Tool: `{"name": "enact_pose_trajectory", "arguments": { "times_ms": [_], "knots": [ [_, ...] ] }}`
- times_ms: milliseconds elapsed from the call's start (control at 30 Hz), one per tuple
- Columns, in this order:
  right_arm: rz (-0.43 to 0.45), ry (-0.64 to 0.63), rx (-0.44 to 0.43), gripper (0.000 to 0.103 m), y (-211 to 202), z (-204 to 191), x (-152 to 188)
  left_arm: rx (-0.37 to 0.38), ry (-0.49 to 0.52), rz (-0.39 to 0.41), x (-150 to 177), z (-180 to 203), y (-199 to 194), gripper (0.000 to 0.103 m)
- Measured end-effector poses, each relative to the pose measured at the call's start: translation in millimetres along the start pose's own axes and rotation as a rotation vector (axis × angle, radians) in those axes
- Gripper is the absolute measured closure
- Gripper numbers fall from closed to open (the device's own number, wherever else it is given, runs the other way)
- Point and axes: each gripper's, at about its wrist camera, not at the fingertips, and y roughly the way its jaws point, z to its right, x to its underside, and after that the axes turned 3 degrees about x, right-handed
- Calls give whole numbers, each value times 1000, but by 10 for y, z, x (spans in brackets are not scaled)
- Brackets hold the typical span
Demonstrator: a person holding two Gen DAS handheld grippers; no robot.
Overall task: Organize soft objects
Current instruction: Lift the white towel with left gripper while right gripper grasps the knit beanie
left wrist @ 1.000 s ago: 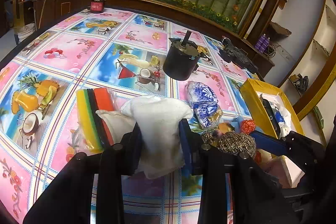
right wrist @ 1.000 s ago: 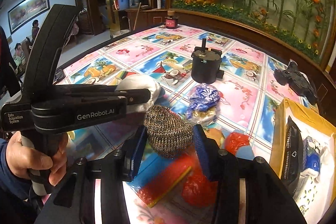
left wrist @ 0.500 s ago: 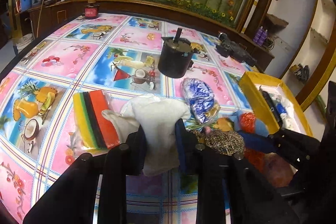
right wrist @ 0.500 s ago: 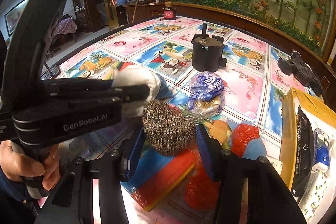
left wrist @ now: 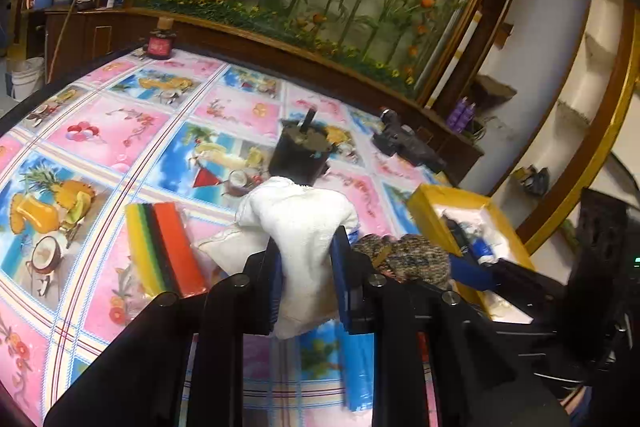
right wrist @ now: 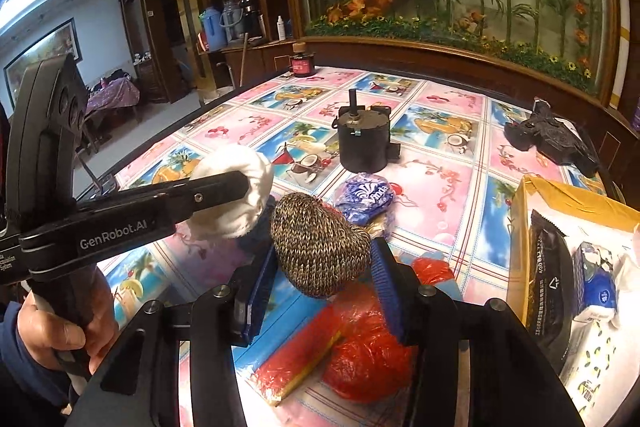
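Observation:
My left gripper (left wrist: 306, 267) is shut on a white cloth (left wrist: 300, 223), which bulges out above the blue pads and hangs clear of the fruit-print tablecloth (left wrist: 120, 135). The right wrist view shows that same gripper (right wrist: 244, 187) from the side, with a hand on its handle and the cloth (right wrist: 240, 211) in its tip. My right gripper (right wrist: 320, 275) is shut on a brown knitted hat (right wrist: 320, 247), held just above the table, to the right of the cloth. The hat (left wrist: 412, 259) also shows in the left wrist view.
A rainbow sponge pack (left wrist: 164, 247) lies left of the cloth. A black cylindrical motor (right wrist: 364, 143) stands behind, with a blue tissue pack (right wrist: 364, 193) in front of it. Under my right gripper lie a red bag (right wrist: 368, 347) and a red-yellow pack (right wrist: 300, 355). A yellow box (right wrist: 576, 197) with packets stands right.
The left jaws have closed tighter on the white cloth and lifted it, so it now overlaps the motor's base. The right gripper has shifted a little with the hat.

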Motion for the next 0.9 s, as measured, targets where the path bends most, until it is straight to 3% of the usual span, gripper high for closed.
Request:
{"name": "enact_pose_trajectory", "arguments": {
  "times_ms": [200, 367, 533, 900],
  "knots": [
    [30, 47, -3, 57, -99, 77, -9, 24, -5, 100, -52, -4, -194, 84],
    [41, 74, 0, 57, -145, 146, -3, 7, 2, 30, -16, 10, -34, 84],
    [55, 102, 6, 57, -208, 211, 3, -24, 51, 23, 39, 102, -11, 84],
    [59, 135, 22, 57, -271, 327, 8, -16, 107, 1, 96, 227, 27, 84]
  ]
}}
